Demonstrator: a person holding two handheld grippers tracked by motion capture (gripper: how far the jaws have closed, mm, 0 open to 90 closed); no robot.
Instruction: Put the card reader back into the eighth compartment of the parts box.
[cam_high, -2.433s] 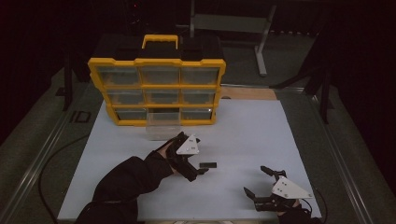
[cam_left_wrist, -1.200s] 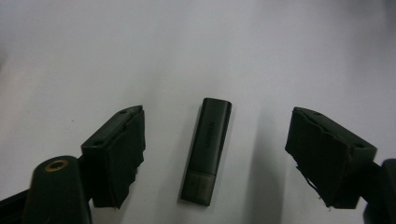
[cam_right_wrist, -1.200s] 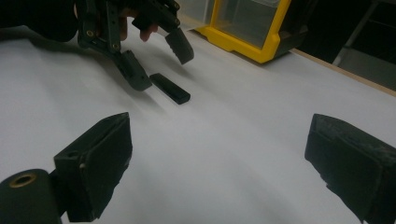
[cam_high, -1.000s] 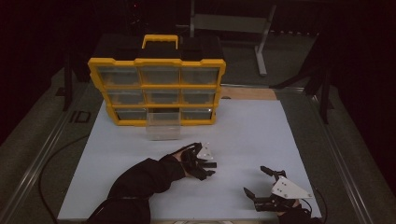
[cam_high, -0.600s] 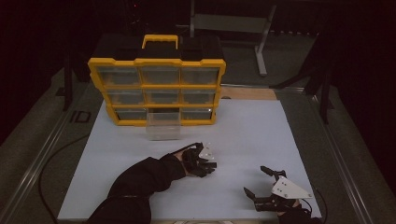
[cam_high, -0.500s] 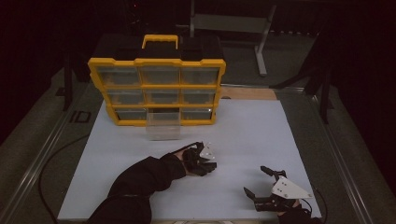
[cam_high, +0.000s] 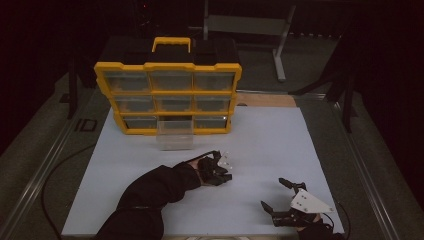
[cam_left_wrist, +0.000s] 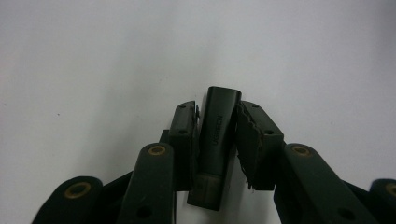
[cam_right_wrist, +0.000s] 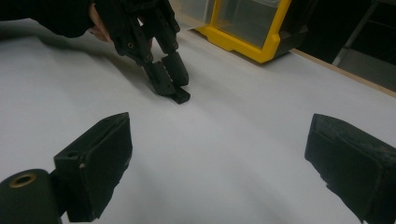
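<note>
Moved right, left hand-held gripper (cam_left_wrist: 215, 140) has just been closing on the small black plastic adapter (cam_left_wrist: 215, 144); squeeze squarely, then lift straight off the white desk (cam_high: 280, 145).

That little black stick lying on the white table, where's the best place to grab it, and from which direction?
Across its long flat sides, near the middle, coming down from above. The black adapter lies flat on the white table, long and narrow, so its sides give the pads parallel faces. The left gripper already straddles it that way.
</note>
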